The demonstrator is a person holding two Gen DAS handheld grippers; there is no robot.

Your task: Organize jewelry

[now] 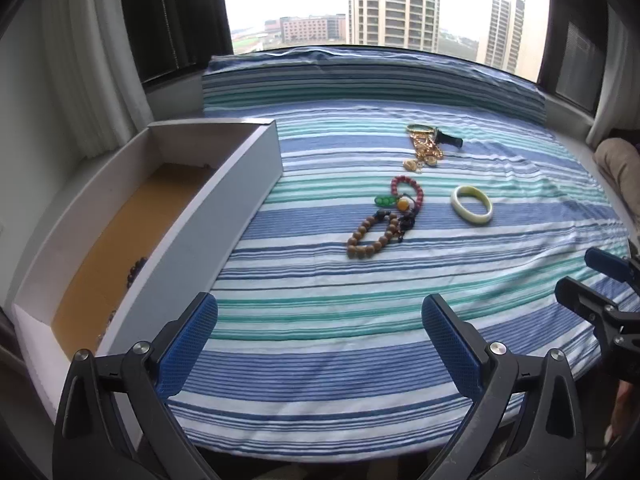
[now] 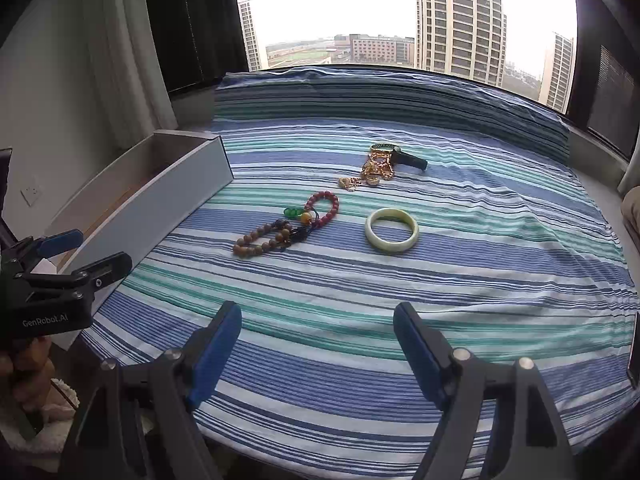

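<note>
Right, both your grippers hang low over the striped cloth (image 1: 320,368), nothing in either one. Your left gripper (image 1: 320,344) has its blue pads spread wide apart, and your right gripper (image 2: 318,340) is just as released, its pads parted over bare stripes.

The jewelry lies ahead of you in a loose line running away toward the window (image 2: 340,12). Nearest is the wooden bead bracelet (image 1: 370,238), flattened into an oval whose long axis slants from near-left to far-right. Touching its far end sits a tangle of dark cord with an amber bead and green charm (image 1: 384,201), and looped behind that the red bead bracelet (image 1: 408,192). To their right, apart from them, the pale jade bangle (image 2: 392,231) lies flat. Farther back, the gold chain heap (image 1: 426,152) rests against a watch (image 2: 404,158) whose black strap points right.

On your left the long box (image 1: 208,216) runs lengthwise away from you, with some dark beads (image 1: 136,270) inside it.
</note>
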